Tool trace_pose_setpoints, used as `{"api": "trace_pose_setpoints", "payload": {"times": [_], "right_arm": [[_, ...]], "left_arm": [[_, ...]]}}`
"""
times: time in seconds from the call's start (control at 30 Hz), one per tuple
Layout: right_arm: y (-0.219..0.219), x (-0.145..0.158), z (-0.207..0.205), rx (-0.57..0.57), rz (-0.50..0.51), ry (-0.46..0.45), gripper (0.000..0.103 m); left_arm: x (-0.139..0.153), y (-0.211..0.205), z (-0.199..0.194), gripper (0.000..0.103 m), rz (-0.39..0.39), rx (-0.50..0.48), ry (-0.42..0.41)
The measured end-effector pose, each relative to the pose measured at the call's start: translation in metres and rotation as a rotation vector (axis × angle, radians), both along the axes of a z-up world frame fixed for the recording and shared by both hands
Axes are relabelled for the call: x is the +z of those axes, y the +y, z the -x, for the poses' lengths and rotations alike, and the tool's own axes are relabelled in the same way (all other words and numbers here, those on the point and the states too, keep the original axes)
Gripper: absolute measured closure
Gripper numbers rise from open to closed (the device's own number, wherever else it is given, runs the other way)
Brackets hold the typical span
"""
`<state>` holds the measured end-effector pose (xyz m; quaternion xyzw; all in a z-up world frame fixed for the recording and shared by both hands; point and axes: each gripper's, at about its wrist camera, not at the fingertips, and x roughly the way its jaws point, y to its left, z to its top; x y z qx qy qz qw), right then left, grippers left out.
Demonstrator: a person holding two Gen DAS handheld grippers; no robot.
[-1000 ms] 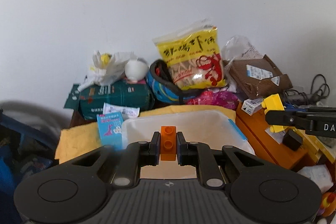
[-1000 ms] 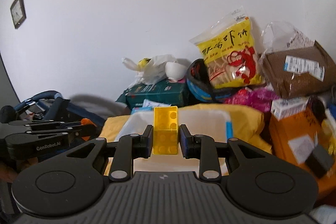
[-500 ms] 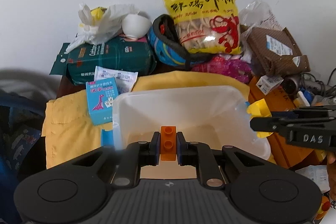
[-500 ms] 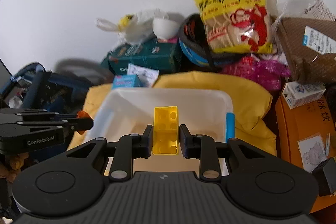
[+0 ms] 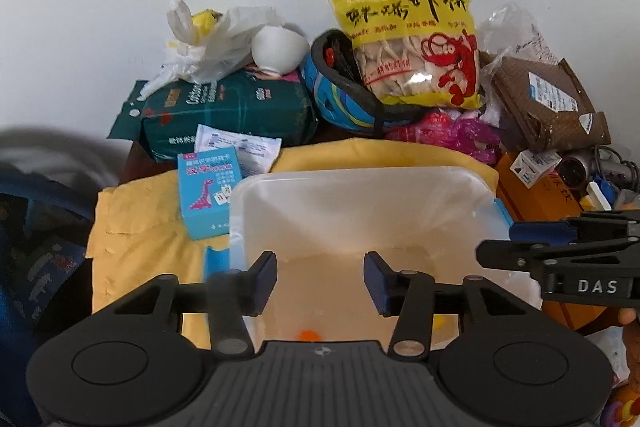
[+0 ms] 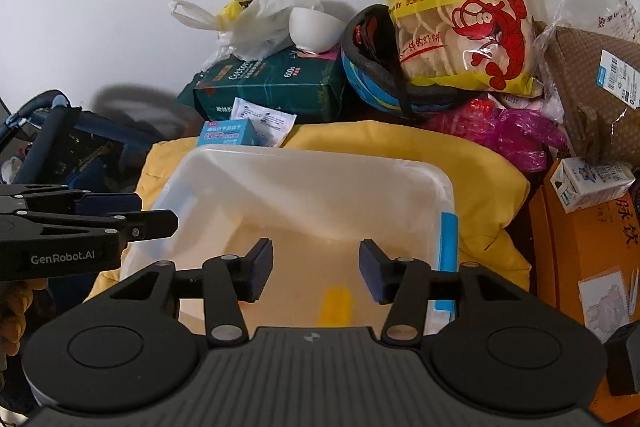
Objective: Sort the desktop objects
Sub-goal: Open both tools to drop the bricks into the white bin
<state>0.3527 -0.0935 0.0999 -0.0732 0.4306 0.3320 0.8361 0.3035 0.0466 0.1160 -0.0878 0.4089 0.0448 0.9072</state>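
A translucent white plastic bin [image 5: 360,183] [image 6: 304,171] sits on a yellow padded cloth [image 5: 140,227]. My left gripper [image 5: 320,281] is open and empty above the bin's near side. A blurred orange brick [image 5: 307,335] shows inside the bin just below its fingers. My right gripper [image 6: 316,271] is open and empty above the bin too. A blurred yellow brick [image 6: 336,307] shows inside the bin below it. A bit of that yellow brick [image 5: 438,321] shows in the left wrist view. Each gripper appears from the side in the other's view.
Behind the bin: a blue dinosaur card box [image 5: 208,195], a green package [image 5: 228,115], a white bag and bowl [image 5: 276,49], a blue helmet [image 5: 340,99], a yellow shrimp-chip bag [image 5: 412,39], a brown parcel [image 5: 548,99]. An orange box [image 6: 592,247] stands at right.
Both grippers have tilted down over the bin and opened. The orange brick left the left gripper and the yellow brick left the right gripper; both now show inside the bin.
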Motion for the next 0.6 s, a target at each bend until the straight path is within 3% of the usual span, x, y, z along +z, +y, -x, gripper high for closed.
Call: {"api": "trace_pose_setpoints", "payload": {"times": [0.2,0.27,0.37,0.43,0.6], "right_arm": [[-0.021,-0.001,0.027,0.008,-0.064,-0.033,0.050],[-0.033,0.000,0.052,0.030,-0.088,-0.091,0.042],[-0.055,-0.010,0.094,0.060,-0.118,-0.177,0.025],[-0.069,-0.027,0.122,0.059,-0.106,-0.202,0.025],[-0.091,-0.083,0.174,0.039,-0.037,-0.153,0.025]], "left_arm": [[-0.005,0.000,0.065,0.051,-0.058,-0.050,-0.155],[-0.016,-0.003,0.099,0.046,-0.088,-0.065,-0.206],[-0.042,-0.008,0.143,0.046,-0.102,-0.072,-0.203],[-0.064,-0.014,0.170,0.046,-0.097,-0.067,-0.168],[-0.116,-0.030,0.210,0.046,-0.082,-0.034,-0.056]]}}
